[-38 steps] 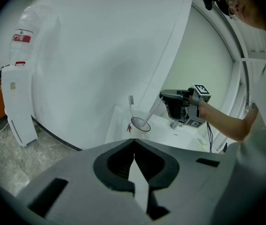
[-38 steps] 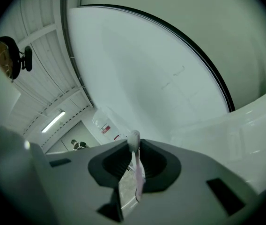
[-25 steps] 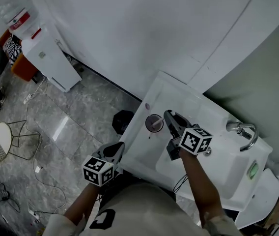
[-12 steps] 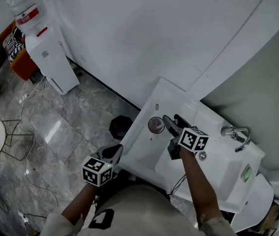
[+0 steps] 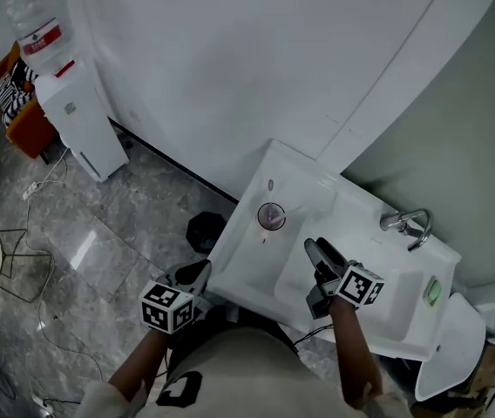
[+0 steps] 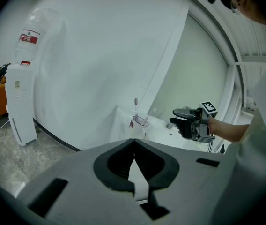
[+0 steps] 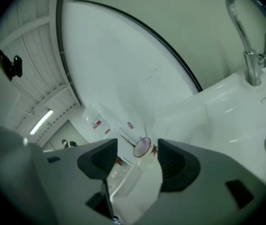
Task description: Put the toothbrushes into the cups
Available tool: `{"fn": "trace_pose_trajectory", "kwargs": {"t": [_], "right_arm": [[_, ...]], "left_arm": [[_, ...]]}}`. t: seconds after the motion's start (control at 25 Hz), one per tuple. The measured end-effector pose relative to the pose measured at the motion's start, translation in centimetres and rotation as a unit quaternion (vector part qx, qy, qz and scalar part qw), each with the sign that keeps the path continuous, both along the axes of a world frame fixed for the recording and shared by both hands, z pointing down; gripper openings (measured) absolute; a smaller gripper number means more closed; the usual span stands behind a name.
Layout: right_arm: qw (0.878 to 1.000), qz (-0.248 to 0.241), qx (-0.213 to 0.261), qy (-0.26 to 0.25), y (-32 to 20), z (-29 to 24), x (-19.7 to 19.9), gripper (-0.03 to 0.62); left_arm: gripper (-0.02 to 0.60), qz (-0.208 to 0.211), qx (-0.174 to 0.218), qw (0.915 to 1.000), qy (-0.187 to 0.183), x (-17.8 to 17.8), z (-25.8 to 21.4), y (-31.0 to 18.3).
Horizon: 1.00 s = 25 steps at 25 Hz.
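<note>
Cup [image 5: 271, 217] on sink [image 5: 234, 264] corner holds toothbrushes [image 6: 135, 101]. Right gripper [image 5: 315, 247] sits nearby, its jaws just opened and empty. Left gripper [image 5: 198, 273] is pressed shut, empty. A careless swing could topple the cup.

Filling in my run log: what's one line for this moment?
right claw: just opened, empty, over sink | left claw: shut, empty | cup: toothbrush standing inside

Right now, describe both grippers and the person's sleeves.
The left gripper and the right gripper look alike: dark grey bodies with two jaws, black and curved on their inner faces. Each carries a white cube printed with black square markers. The person's top is light with a dark print on the chest, and its light sleeves stop short of the forearms.
</note>
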State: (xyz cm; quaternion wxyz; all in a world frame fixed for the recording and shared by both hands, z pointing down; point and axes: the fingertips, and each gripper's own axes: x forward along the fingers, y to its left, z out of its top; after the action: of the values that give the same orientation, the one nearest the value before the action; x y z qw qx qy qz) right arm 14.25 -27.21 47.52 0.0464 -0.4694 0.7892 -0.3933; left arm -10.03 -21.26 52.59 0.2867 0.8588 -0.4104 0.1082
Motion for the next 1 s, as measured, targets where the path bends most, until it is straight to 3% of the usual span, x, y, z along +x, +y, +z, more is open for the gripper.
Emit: {"fn": "trace_pose_trajectory", "kwargs": {"t": [0.08,0.16,0.2,0.6,0.8,1.0], "right_arm": [[0.999,-0.004,0.006,-0.049,3.0,-1.3,-1.1,0.193],[0.996,-0.008,0.014,-0.086,5.6,-2.7,-2.5,0.045],[0.995,-0.008,0.016,-0.096,6.8,-3.2,-3.1,0.009],[0.992,-0.052,0.010,-0.113,14.5,-6.1,-7.9,0.009],[0.992,-0.084,-0.008,-0.095,15.4,-5.5,-9.7,0.009],[0.990,-0.104,0.018,-0.091,15.1,-6.7,-9.2,0.009]], "left_arm": [[0.020,0.009,0.003,1.0000,0.003,-0.1,-0.1,0.3],[0.020,0.020,0.006,0.9998,0.007,0.0,-0.1,0.5],[0.020,0.027,0.008,0.9996,0.009,0.1,-0.2,0.6],[0.020,0.120,0.021,0.9917,0.041,5.0,-0.5,1.6],[0.020,0.124,0.030,0.9910,0.039,5.5,-1.3,2.3],[0.020,0.110,0.042,0.9927,0.022,5.0,-2.4,2.0]]}}
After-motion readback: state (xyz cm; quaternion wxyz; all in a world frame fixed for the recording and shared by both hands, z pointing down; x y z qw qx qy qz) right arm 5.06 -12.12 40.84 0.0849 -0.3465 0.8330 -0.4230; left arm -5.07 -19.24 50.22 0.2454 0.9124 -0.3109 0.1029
